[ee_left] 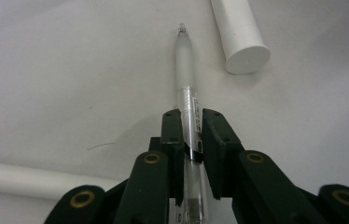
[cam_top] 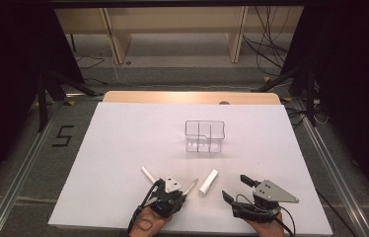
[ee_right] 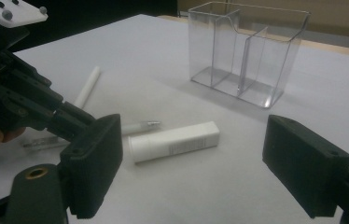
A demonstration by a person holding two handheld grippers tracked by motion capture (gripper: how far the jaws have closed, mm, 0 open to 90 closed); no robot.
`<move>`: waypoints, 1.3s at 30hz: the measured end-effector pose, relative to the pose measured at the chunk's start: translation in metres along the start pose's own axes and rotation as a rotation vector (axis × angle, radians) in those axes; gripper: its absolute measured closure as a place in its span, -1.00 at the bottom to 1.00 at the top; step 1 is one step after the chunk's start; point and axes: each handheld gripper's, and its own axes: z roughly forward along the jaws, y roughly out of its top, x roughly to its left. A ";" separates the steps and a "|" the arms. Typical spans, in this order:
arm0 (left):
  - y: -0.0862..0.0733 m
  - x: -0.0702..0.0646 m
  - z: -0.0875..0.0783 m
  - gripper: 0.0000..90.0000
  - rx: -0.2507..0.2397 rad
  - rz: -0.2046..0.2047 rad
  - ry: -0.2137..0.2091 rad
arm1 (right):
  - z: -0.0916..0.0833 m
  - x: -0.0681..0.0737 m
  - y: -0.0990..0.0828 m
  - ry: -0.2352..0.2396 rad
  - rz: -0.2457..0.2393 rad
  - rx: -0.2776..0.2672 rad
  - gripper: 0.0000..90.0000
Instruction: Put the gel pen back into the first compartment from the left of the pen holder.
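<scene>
Left gripper view, left tool (ee_left: 192, 133) low over table, clamping pen (ee_left: 189, 100)

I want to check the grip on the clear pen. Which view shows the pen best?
The left gripper view: the pen runs lengthwise between the left gripper's pads. The high view shows a thin sliver; the right gripper view shows its tip.

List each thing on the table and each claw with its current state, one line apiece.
Clear pen: lying flat on the table, clamped between the left claw's jaws.
Left claw: shut on the clear pen.
Right claw: open, holding nothing.
White tube: lying on its side, untouched.
Thin white stick: lying flat, untouched.
Clear organizer: upright, all compartments empty.
</scene>
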 end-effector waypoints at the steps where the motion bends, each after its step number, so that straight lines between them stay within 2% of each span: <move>1: 0.000 0.001 0.000 0.75 -0.006 0.000 0.001 | 0.000 0.000 0.000 0.000 0.000 0.000 -0.53; 8: 0.002 0.006 -0.004 0.75 -0.029 -0.020 -0.008 | 0.000 0.000 0.000 0.001 0.000 0.001 -0.53; 12: 0.003 0.007 -0.008 0.75 -0.057 -0.032 -0.011 | 0.000 0.000 0.000 0.001 0.004 0.002 -0.53; 19: 0.005 0.008 -0.014 0.75 -0.125 -0.045 -0.019 | 0.001 -0.001 0.001 0.023 0.050 -0.003 -0.54; 25: 0.006 0.008 -0.019 0.75 -0.195 -0.055 -0.021 | 0.004 -0.002 0.003 0.076 0.148 -0.004 -0.55; 26: 0.006 0.008 -0.020 0.75 -0.199 -0.056 -0.023 | 0.005 -0.001 0.004 0.086 0.175 -0.002 -0.55; 29: 0.007 0.008 -0.022 0.75 -0.214 -0.070 -0.042 | 0.009 0.001 0.006 0.085 0.205 0.018 -0.55; 34: 0.007 0.006 -0.023 0.75 -0.237 -0.075 -0.056 | 0.019 0.002 0.009 0.140 0.298 0.029 -0.53; 39: 0.007 0.005 -0.027 0.75 -0.267 -0.074 -0.060 | 0.029 0.003 0.011 0.182 0.357 0.048 -0.49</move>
